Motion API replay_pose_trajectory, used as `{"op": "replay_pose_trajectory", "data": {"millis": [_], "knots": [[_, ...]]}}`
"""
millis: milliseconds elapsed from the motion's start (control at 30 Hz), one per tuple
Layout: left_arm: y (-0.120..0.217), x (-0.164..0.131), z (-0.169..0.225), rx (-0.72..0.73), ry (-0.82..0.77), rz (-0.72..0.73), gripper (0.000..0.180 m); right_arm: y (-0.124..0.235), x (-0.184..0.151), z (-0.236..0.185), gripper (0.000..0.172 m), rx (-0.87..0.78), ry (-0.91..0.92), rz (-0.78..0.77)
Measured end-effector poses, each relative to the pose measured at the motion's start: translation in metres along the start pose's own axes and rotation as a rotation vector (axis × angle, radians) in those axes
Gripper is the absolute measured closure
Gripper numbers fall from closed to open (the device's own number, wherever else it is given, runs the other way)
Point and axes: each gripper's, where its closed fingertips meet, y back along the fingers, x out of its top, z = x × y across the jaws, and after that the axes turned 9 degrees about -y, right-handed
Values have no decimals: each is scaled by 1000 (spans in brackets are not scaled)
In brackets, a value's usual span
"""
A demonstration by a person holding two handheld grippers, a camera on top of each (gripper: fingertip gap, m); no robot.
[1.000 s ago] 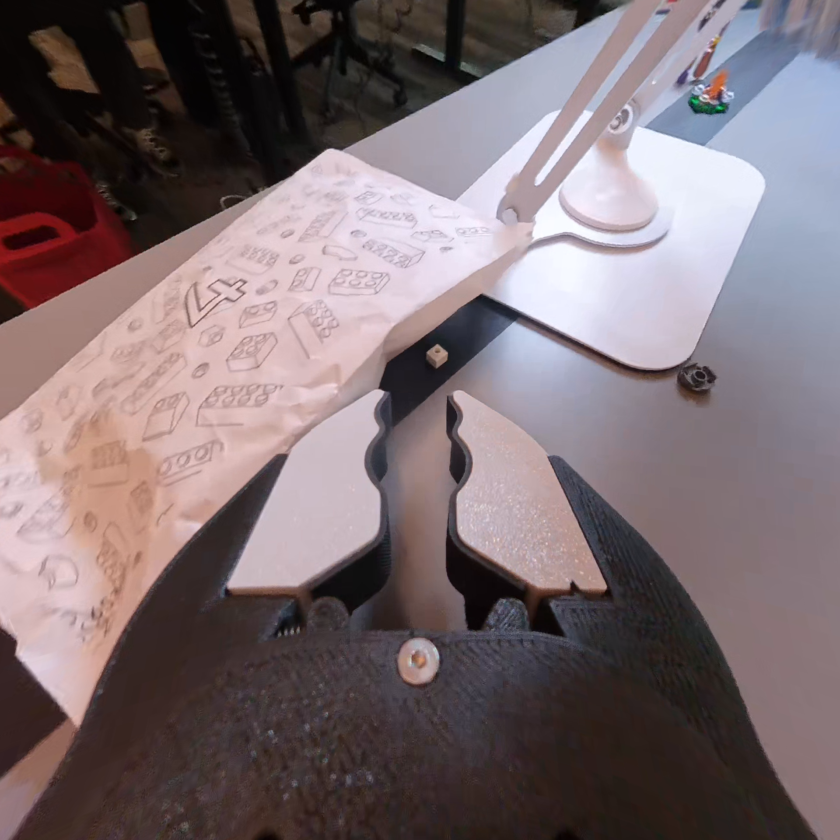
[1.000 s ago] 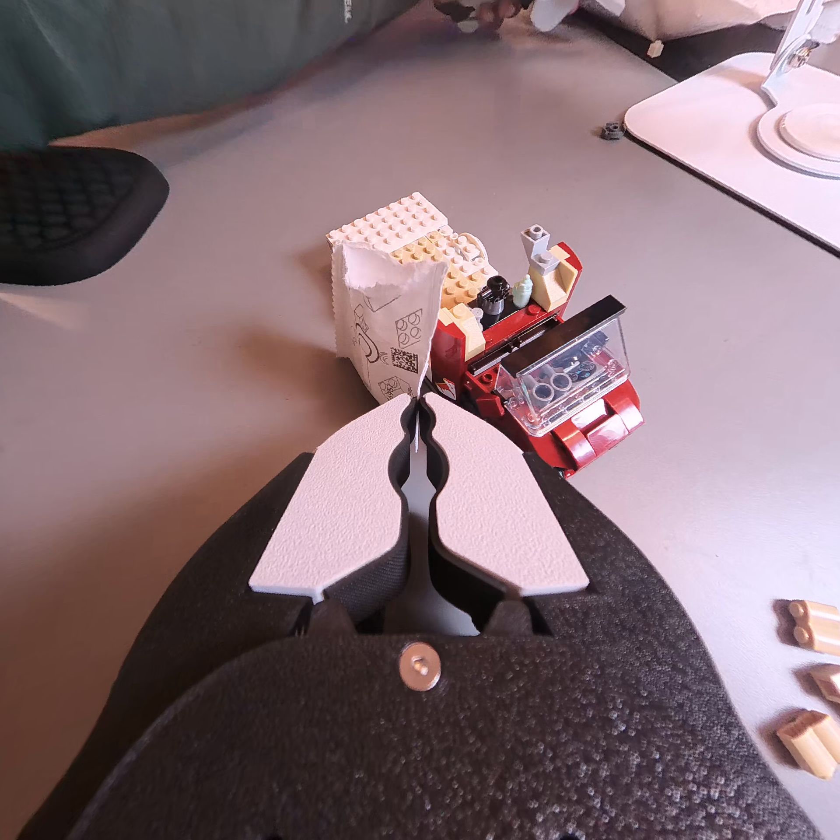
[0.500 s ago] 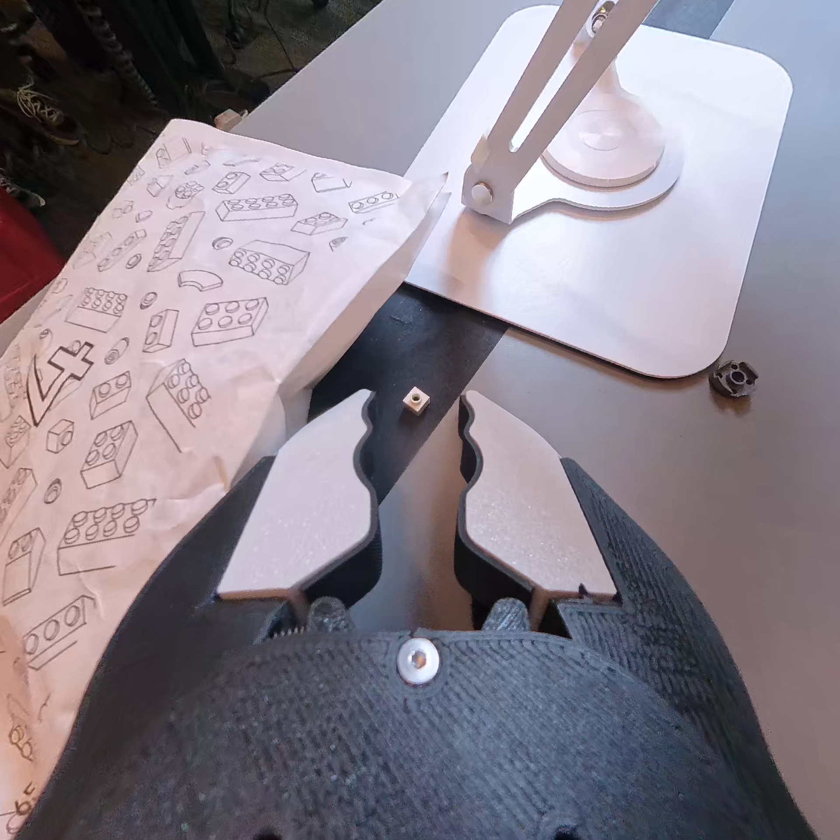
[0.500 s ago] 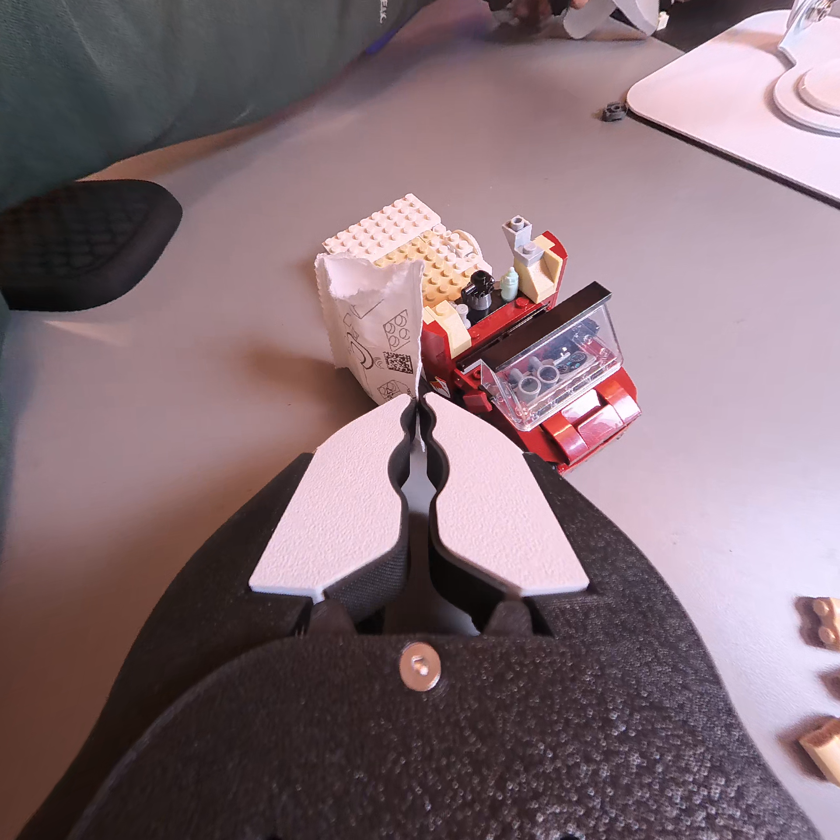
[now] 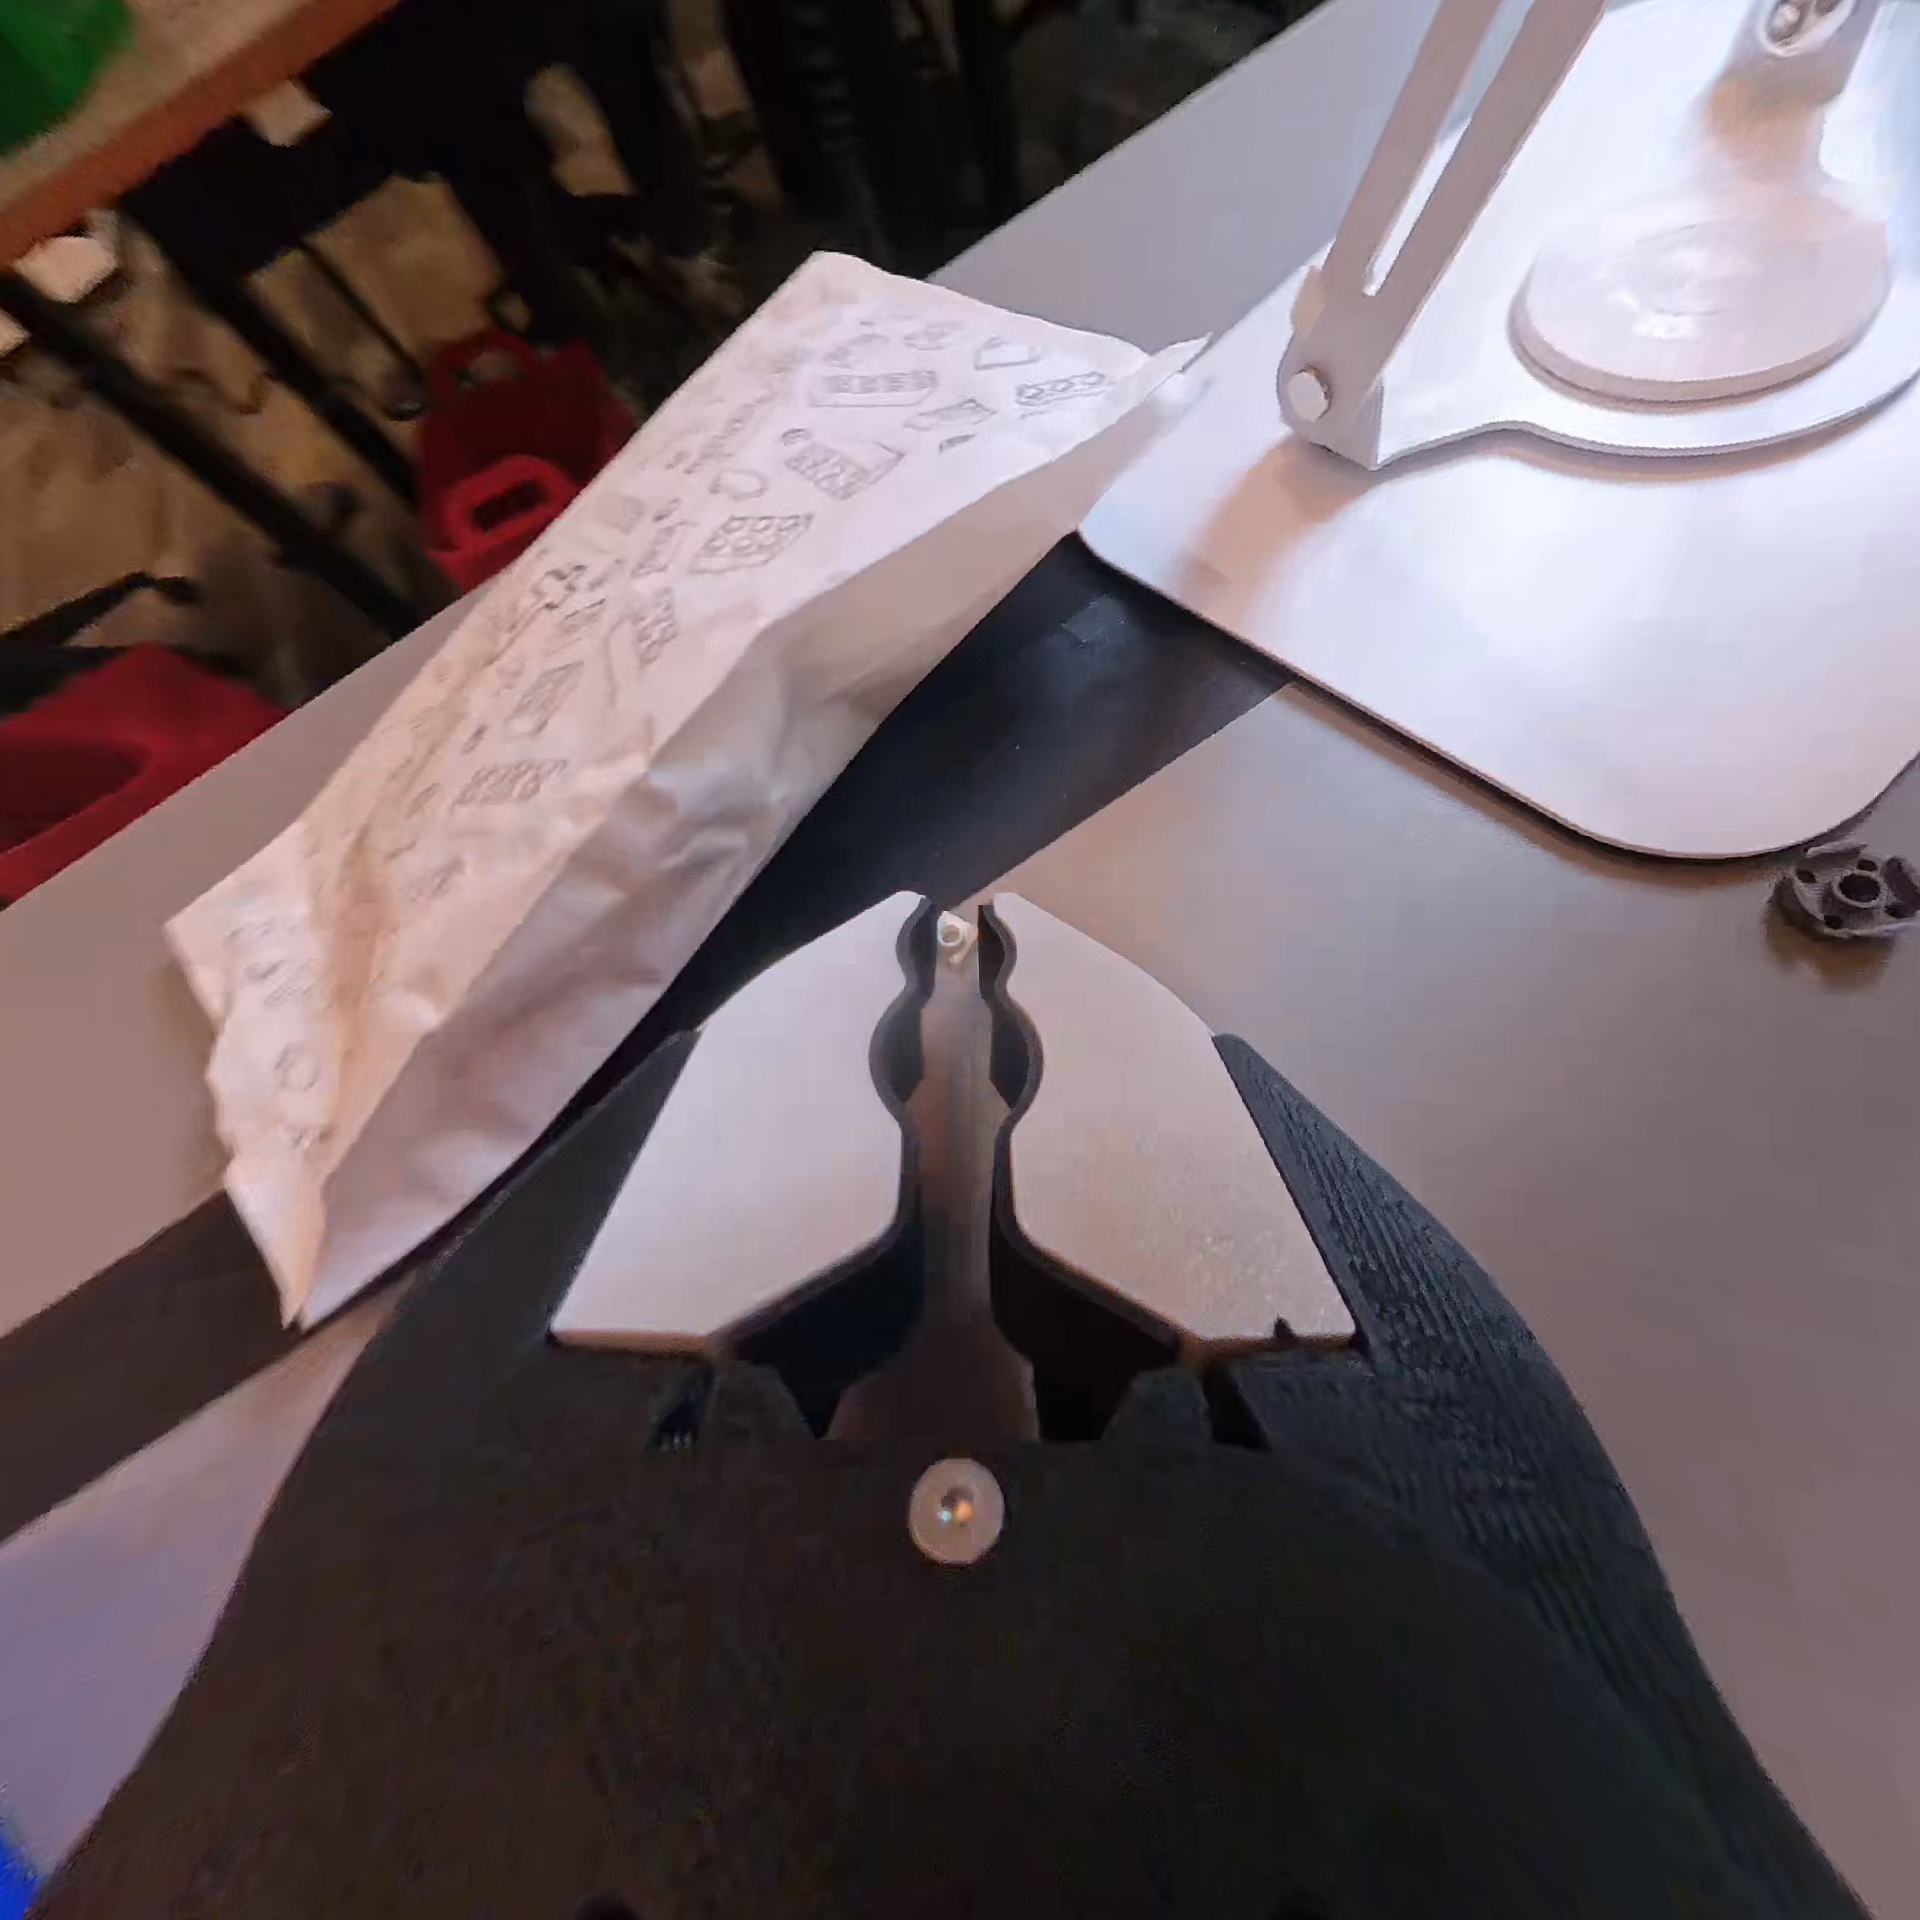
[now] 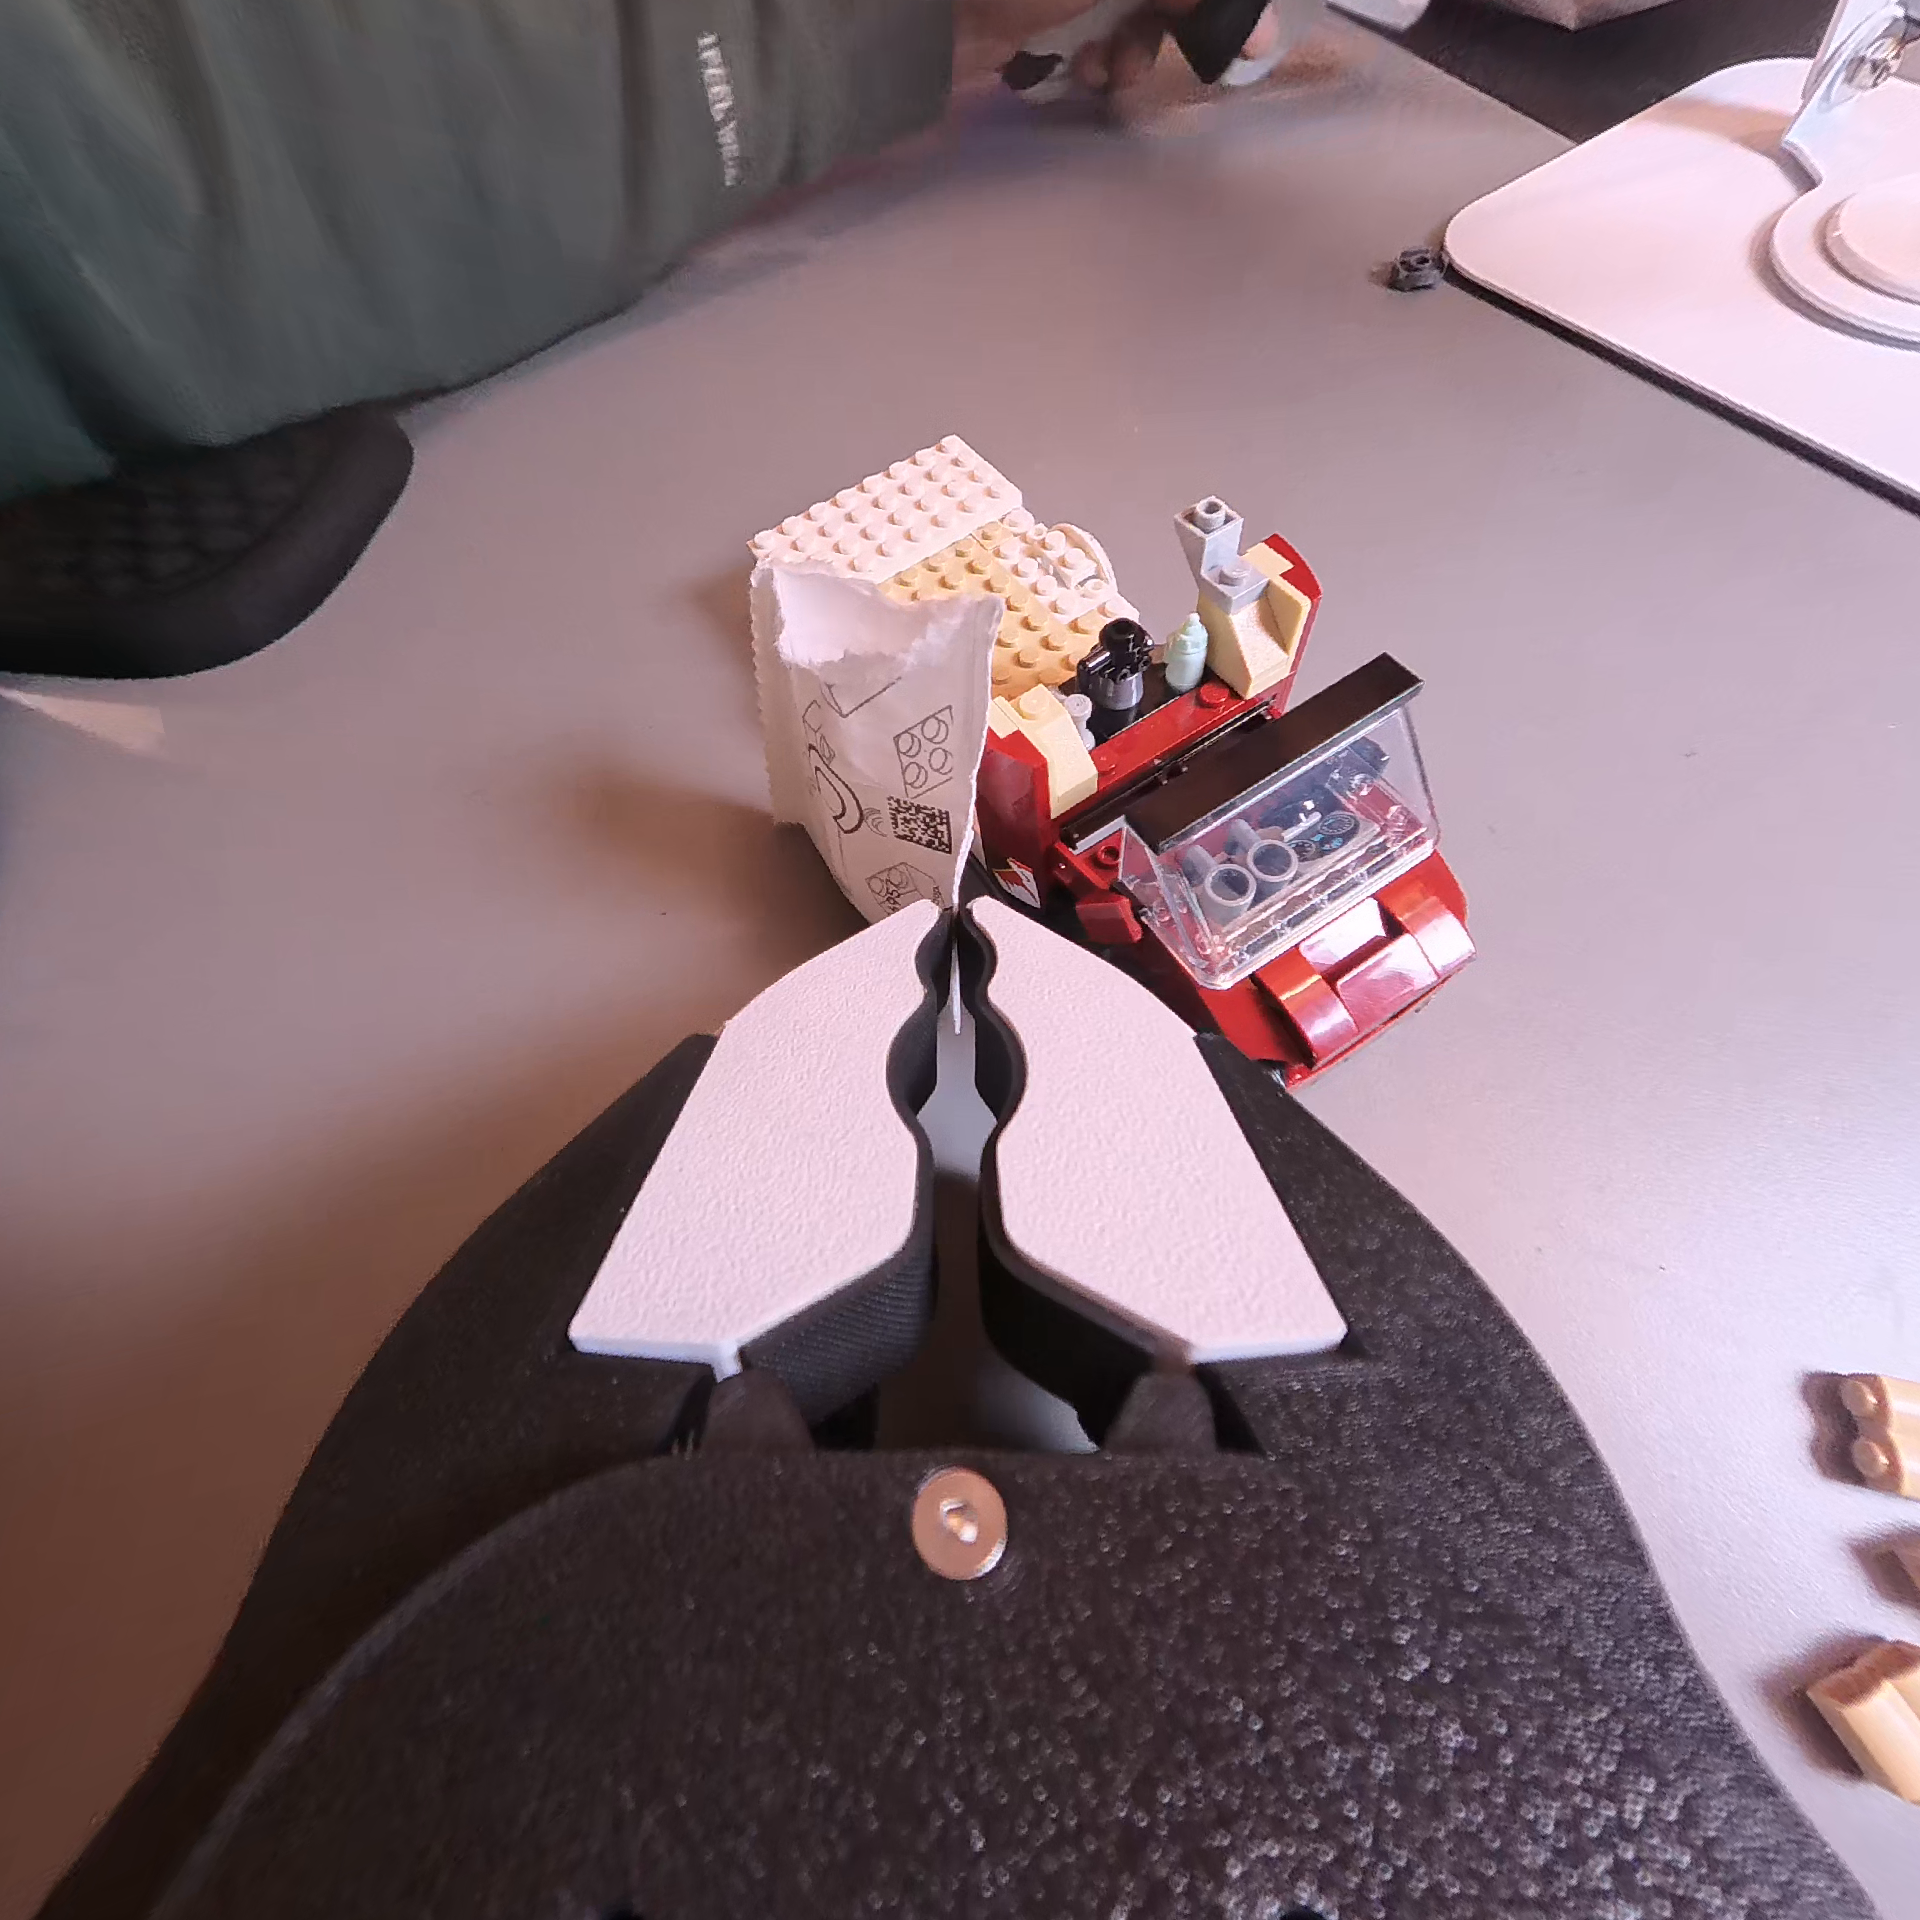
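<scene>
Fingertips of our left gripper (image 5: 954, 940) pinch a tiny white stud piece (image 5: 952, 951) beside the table's dark strip (image 5: 1039, 727); our right gripper (image 6: 957, 925) clamps the torn paper bag (image 6: 883, 748); we hold both gently.

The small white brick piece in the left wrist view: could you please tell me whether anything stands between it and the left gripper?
Nothing visible does. The small white brick piece sits right between the jaws' tips of the left gripper. The printed paper bag lies off to the left, apart from both.
</scene>
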Motion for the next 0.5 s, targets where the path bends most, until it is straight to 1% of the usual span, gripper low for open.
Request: {"op": "replay_pose_trajectory", "data": {"millis": [67,167,233,333,433,500], "knots": [[22,2,8,69,-20,6,173,0,0,-1,171,-7,13,-2],[62,28,37,85,-87,75,173,-1,-1,-1,171,-19,32,-3],[92,54,66,56,-143,136,173,-1,-1,-1,171,-27,41,-5],[128,84,121,-20,-247,193,173,-1,-1,-1,171,-37,48,-7],[153,102,175,-115,-317,227,173,-2,-1,0,171,-46,58,-7],[163,109,204,-162,-359,237,173,-2,-1,0,171,-52,65,-6]]}}
